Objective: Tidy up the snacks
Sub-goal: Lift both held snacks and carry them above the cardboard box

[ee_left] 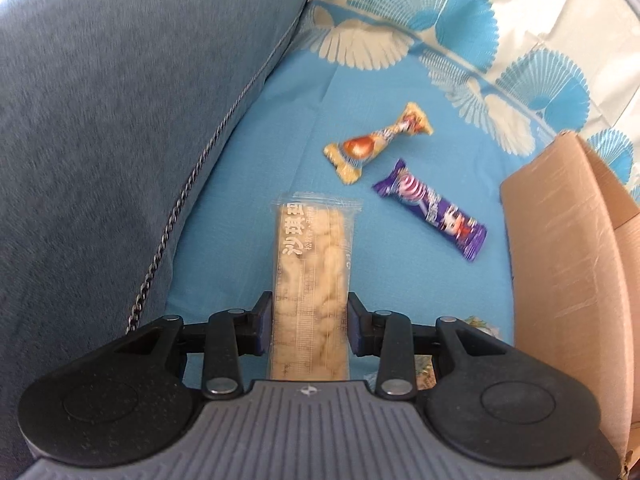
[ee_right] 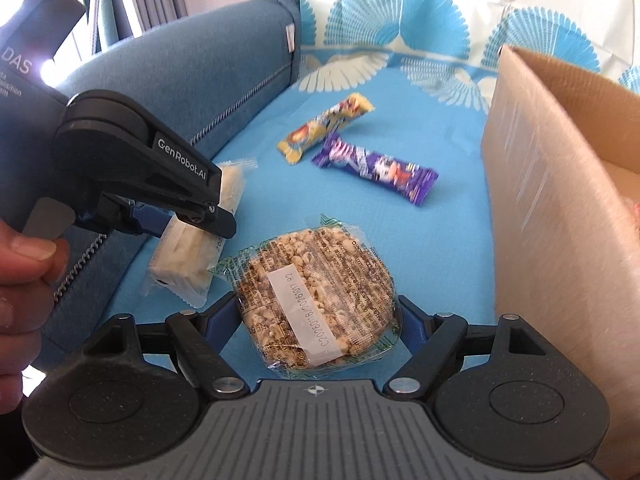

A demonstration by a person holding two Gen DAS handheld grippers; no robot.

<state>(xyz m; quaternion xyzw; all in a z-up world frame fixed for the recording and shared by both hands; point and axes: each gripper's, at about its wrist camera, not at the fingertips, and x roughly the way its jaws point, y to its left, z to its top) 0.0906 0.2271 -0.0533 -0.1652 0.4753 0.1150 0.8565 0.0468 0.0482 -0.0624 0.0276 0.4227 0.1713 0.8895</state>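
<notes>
My left gripper (ee_left: 308, 328) is shut on a long puffed-rice bar (ee_left: 314, 276) in a clear wrapper, and the bar sticks out forward over the blue cloth. In the right wrist view the same left gripper (ee_right: 188, 226) comes in from the left with the bar (ee_right: 188, 260) tilted in it. My right gripper (ee_right: 318, 316) has its pads against both sides of a round puffed-grain cake (ee_right: 316, 300) in a clear wrapper with a white label. A yellow twisted candy (ee_left: 378, 142) (ee_right: 326, 128) and a purple lollipop packet (ee_left: 430, 208) (ee_right: 376, 170) lie further ahead on the cloth.
An open cardboard box (ee_left: 568, 260) (ee_right: 540, 200) stands at the right, its near wall close to both grippers. A blue-grey sofa cushion (ee_left: 120, 120) (ee_right: 180, 68) rises on the left. The blue fan-patterned cloth (ee_left: 360, 80) covers the seat. A person's hand (ee_right: 24, 256) grips the left tool.
</notes>
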